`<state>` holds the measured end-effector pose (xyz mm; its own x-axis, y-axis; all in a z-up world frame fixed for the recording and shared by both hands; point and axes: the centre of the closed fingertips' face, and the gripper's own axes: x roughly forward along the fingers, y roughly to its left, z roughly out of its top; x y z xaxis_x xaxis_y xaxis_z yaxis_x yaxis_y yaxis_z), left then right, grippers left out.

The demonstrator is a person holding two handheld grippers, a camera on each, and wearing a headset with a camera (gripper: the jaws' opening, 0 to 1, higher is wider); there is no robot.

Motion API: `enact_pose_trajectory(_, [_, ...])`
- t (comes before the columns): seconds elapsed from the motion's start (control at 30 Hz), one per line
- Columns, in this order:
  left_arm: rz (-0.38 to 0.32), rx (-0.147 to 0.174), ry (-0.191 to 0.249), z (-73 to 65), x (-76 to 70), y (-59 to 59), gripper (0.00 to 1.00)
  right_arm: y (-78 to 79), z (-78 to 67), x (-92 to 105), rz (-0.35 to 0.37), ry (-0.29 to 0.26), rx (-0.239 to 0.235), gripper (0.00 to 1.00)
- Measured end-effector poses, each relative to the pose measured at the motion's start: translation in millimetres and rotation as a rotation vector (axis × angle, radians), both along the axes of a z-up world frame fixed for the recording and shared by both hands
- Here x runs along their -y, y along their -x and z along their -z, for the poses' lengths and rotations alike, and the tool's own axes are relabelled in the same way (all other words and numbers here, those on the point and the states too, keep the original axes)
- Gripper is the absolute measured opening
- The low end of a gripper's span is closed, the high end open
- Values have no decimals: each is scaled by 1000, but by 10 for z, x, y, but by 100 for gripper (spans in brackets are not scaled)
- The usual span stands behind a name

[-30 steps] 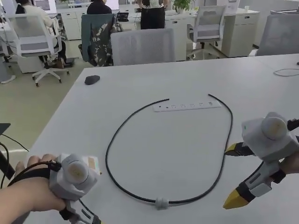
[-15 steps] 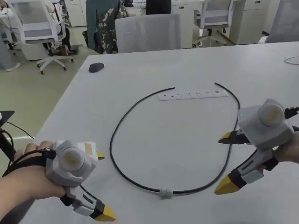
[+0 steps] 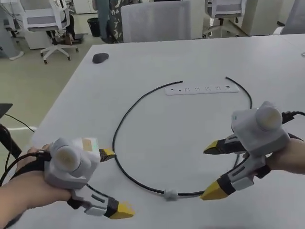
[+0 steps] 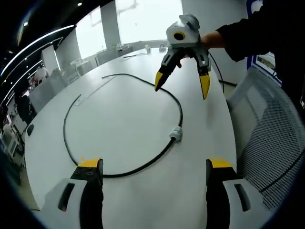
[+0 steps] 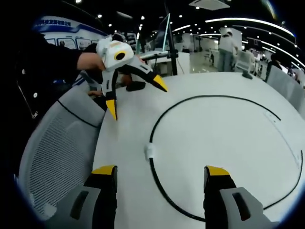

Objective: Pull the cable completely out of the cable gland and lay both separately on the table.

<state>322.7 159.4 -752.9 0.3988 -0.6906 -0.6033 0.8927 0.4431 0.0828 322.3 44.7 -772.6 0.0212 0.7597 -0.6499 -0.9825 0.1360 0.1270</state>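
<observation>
**A:** What's nearest?

**B:** The left gripper [image 3: 116,182], at the near left corner of the counter [image 3: 167,138]. Its yellow-tipped jaws stand wide apart with nothing between them. A hand holds it from the left.

**A:** And the other one?

**B:** The right gripper [image 3: 209,171] is on the near right side, also held in a hand. Its jaws are spread as well and carry nothing. In each gripper view the other gripper faces it from across the counter.

**A:** Where's the cable gland?

**B:** The cable gland [image 3: 170,193] is a small pale piece lying on the counter close to the near edge. It sits between the two grippers, nearer the right one's lower jaw tip. Neither gripper touches it.

**A:** Is the cable out of it?

**B:** No. The black cable [image 3: 114,143] runs into the gland on one side and out on the other, so the gland is threaded on it. From there the cable lies in one big open loop on the counter. The left part curves past the left gripper's upper jaw tip, and the right part passes behind the right gripper.

**A:** Where do the ends go?

**B:** Both ends lie at the far side of the loop, one at each end of a white power strip [image 3: 201,89] lying flat there. I can't tell whether they touch it.

**A:** Anything further off?

**B:** A dark computer mouse [image 3: 100,57] lies near the far left edge of the counter, well apart from the loop. A grey chair [image 3: 156,20] stands behind the far edge.
</observation>
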Motion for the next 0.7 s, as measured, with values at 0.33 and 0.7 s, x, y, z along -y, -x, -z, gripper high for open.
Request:
enact_pose_trajectory(0.33, [-11, -78, 10, 122, 141, 101, 80, 100, 316, -403, -9, -58, 40, 27])
enact_pose_trajectory(0.7, [-69, -137, 106, 129, 319, 122, 69, 97, 427, -507, 18, -78, -30, 16])
